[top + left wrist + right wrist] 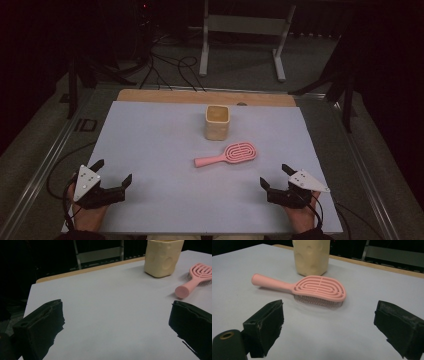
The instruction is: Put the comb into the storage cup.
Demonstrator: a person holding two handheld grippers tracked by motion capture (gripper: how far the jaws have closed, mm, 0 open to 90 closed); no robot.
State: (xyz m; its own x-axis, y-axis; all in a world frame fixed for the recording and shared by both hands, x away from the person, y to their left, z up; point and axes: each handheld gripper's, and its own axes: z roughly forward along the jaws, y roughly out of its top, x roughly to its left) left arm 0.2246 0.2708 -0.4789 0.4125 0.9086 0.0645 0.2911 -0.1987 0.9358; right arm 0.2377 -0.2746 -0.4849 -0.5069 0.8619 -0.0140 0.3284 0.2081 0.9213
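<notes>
A pink hairbrush (pixel 227 154) (pixel 197 277) (pixel 312 288) lies bristles down near the middle of the pale mat (pixel 165 150), its handle pointing left. Just behind it stands a cream square cup (pixel 217 122) (pixel 163 257) (pixel 311 256), upright. My left gripper (pixel 113 171) (pixel 116 322) rests open at the front left of the mat, with nothing between its jaws. At the front right my right gripper (pixel 275 176) (pixel 328 322) is open too, facing the brush from a short way off.
A wooden board edge (pixel 200 96) runs along the back of the mat. Beyond the table stand a white metal frame (pixel 242 30) and loose cables (pixel 170 67) on the floor. Metal rails (pixel 45 165) flank the table's sides.
</notes>
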